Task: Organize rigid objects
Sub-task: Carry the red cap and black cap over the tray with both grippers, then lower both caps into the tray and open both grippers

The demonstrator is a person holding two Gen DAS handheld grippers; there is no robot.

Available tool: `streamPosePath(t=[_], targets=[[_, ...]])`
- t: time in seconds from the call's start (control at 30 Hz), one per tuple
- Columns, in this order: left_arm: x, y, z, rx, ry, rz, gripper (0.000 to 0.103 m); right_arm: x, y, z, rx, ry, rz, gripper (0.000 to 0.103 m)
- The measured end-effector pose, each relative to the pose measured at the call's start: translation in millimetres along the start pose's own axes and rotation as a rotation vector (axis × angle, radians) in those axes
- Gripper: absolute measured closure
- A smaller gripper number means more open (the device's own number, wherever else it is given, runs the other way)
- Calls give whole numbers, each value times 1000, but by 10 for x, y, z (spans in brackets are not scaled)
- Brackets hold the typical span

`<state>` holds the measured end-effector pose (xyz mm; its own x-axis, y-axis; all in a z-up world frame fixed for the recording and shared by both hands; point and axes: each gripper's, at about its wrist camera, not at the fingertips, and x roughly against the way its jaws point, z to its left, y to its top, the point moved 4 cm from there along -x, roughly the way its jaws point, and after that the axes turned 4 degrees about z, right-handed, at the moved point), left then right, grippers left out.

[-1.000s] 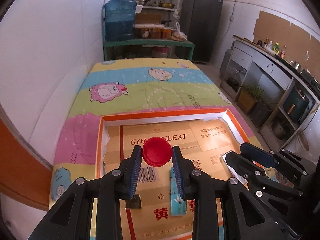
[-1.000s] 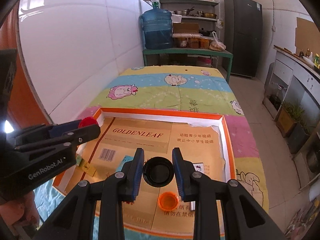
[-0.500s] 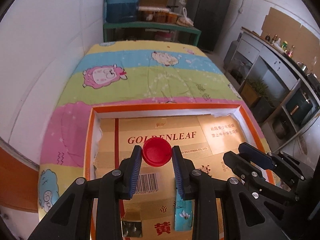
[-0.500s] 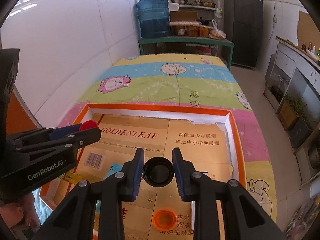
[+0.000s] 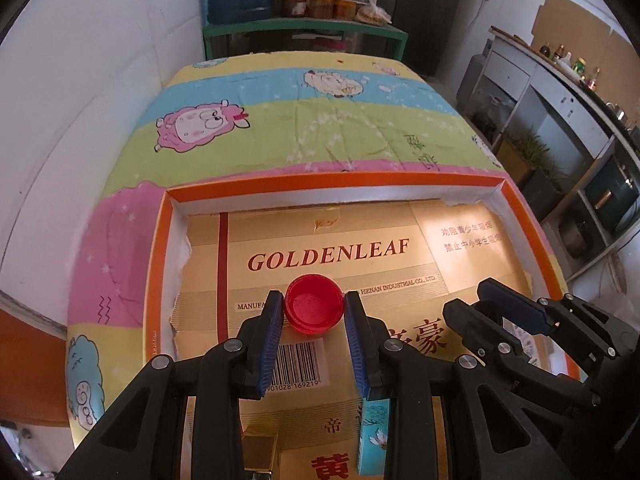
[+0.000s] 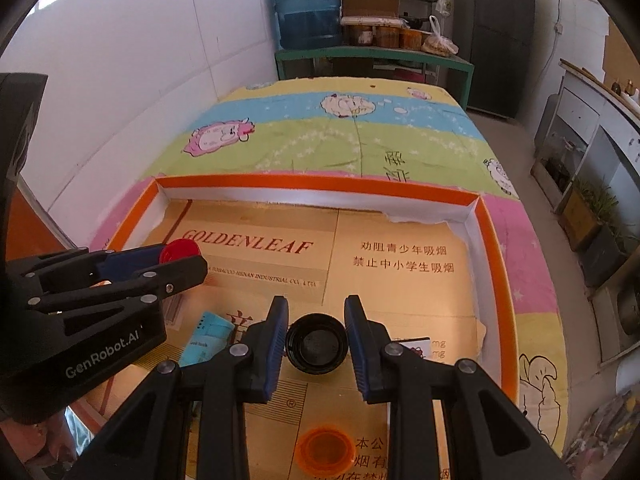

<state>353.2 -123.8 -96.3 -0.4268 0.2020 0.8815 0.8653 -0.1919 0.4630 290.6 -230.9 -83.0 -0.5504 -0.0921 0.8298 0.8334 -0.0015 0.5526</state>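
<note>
Between my left gripper's (image 5: 314, 310) blue pads sits the red cap (image 5: 313, 309), pinched at its rim on both sides with its hollow face turned toward the camera. It hangs over the gold cardboard lining (image 5: 328, 248) of the orange tray (image 5: 320, 180), just below the printed "GOLDENLEAF" lettering and above a barcode label (image 5: 298, 364).

My right gripper (image 6: 316, 342) does the same with a black cap (image 6: 316, 343): fingers closed on its rim, open side facing me, over the right half of the same tray (image 6: 316, 184). From this camera I can see the left gripper (image 6: 182, 258) off to the side with the red cap (image 6: 179, 251) peeking out at its tips (only a sliver shows).

Lying in the tray, an orange cap (image 6: 323, 450) rests open side up, near the bottom edge of the right view. A small teal box (image 6: 206, 338) lies flat between the two grippers, and a white printed card (image 6: 420, 348) sits just right of the right gripper's finger.

The tray rests on a striped cloth (image 5: 320, 120) with cartoon sheep. Beyond it stands a green shelf (image 6: 372, 58) carrying a blue water jug (image 6: 306, 8).
</note>
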Motion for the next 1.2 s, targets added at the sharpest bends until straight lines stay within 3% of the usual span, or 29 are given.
streamPosePath(t=[0.7, 1.2], targets=[[-25, -51, 41, 13, -46, -24, 69, -69, -64, -46, -16, 12, 8, 73], [493, -57, 118, 34, -106, -130, 69, 219, -45, -51, -21, 4, -67, 72]])
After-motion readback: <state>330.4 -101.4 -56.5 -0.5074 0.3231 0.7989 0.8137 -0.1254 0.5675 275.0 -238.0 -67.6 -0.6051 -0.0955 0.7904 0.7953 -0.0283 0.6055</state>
